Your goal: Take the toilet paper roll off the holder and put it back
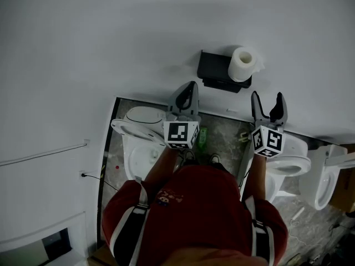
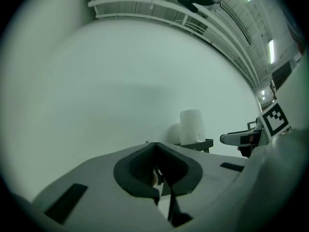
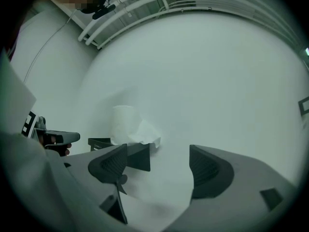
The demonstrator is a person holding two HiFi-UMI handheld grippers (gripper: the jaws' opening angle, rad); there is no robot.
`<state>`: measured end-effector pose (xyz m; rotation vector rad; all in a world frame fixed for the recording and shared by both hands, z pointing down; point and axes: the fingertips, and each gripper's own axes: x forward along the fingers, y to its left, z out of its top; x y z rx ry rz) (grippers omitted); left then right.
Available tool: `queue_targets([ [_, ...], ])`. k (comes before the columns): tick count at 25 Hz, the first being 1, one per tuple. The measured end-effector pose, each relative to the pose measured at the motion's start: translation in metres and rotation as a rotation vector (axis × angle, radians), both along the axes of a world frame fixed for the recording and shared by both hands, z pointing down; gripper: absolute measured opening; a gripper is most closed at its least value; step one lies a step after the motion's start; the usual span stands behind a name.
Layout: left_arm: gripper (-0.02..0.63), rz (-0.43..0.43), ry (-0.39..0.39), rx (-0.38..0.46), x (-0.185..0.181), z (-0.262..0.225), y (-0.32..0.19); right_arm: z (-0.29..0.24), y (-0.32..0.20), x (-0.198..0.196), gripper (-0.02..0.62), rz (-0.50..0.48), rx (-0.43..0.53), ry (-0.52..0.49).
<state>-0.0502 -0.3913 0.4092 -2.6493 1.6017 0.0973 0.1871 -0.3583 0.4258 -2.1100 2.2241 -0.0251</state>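
Observation:
A white toilet paper roll [image 1: 242,64] stands upright on a black wall holder [image 1: 215,72], a loose sheet hanging at its right. The same roll [image 2: 192,126] [image 3: 126,124] shows in both gripper views, on the holder [image 2: 203,144] [image 3: 102,143]. My left gripper [image 1: 188,95] is shut with nothing in it, below and left of the holder. My right gripper [image 1: 268,108] is open and empty, below and slightly right of the roll. Neither touches the roll.
A white wall [image 1: 83,49] fills most of the head view. Below on the stone floor stand several white toilets [image 1: 141,132] [image 1: 288,159] [image 1: 330,170]. A green bottle [image 1: 202,137] lies on the floor between them.

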Motion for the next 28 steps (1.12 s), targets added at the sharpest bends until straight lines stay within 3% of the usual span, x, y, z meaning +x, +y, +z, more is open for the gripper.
queue_targets([
  [6, 0.018, -0.001, -0.009, -0.005, 0.003, 0.000, 0.005, -0.002, 0.001, -0.002, 0.384, -0.014, 0.001, -0.001],
  [11, 0.018, -0.006, -0.011, -0.001, 0.002, -0.004, 0.010, -0.008, 0.006, -0.001, 0.321, 0.002, 0.010, 0.019],
  [20, 0.018, -0.012, -0.019, 0.022, 0.007, -0.014, 0.017, -0.019, 0.014, 0.005, 0.019, 0.007, 0.034, 0.009],
  [28, 0.018, -0.027, -0.025, 0.032, 0.009, -0.019, 0.024, -0.030, 0.018, 0.004, 0.009, -0.021, 0.061, 0.003],
])
